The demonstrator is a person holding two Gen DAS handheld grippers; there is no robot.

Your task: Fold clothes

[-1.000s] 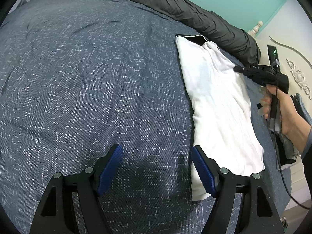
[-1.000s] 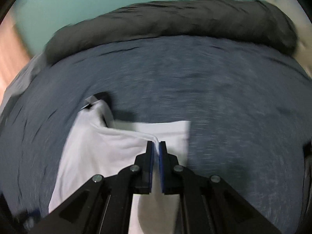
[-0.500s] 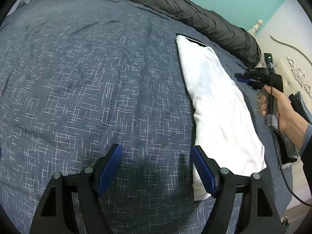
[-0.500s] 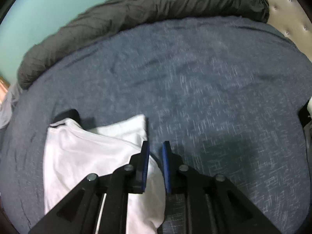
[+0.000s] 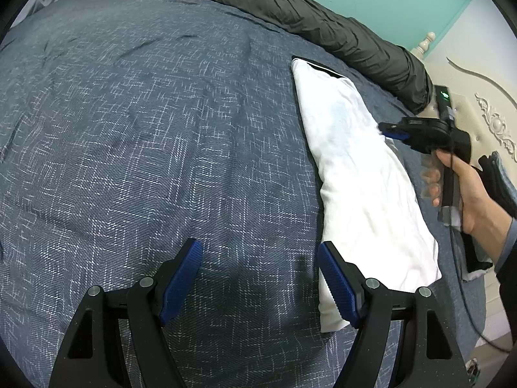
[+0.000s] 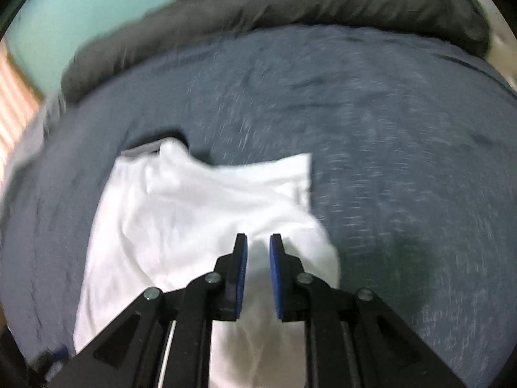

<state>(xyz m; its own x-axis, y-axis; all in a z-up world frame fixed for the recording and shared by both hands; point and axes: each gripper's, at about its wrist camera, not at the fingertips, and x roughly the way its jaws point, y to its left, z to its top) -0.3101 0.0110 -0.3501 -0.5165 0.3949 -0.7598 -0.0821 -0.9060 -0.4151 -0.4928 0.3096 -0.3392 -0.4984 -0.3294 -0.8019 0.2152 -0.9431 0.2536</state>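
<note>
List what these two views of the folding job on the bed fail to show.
- white garment: left wrist view, near corner hidden behind a left gripper finger; what garment it is, cannot tell.
- right gripper: right wrist view is motion-blurred; whether cloth is pinched, unclear.
- dark items beside the bed: cut off by the fisheye edge.

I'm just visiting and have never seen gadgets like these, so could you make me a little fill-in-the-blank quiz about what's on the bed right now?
1. The folded garment lying on the bed is ____ in colour.
2. The bedcover under it is patterned dark ____.
3. The left gripper has nothing between its fingers; its jaws stand ____.
4. The rolled dark grey blanket lies along the ____ wall.

Missing words: white; blue; open; green
</note>
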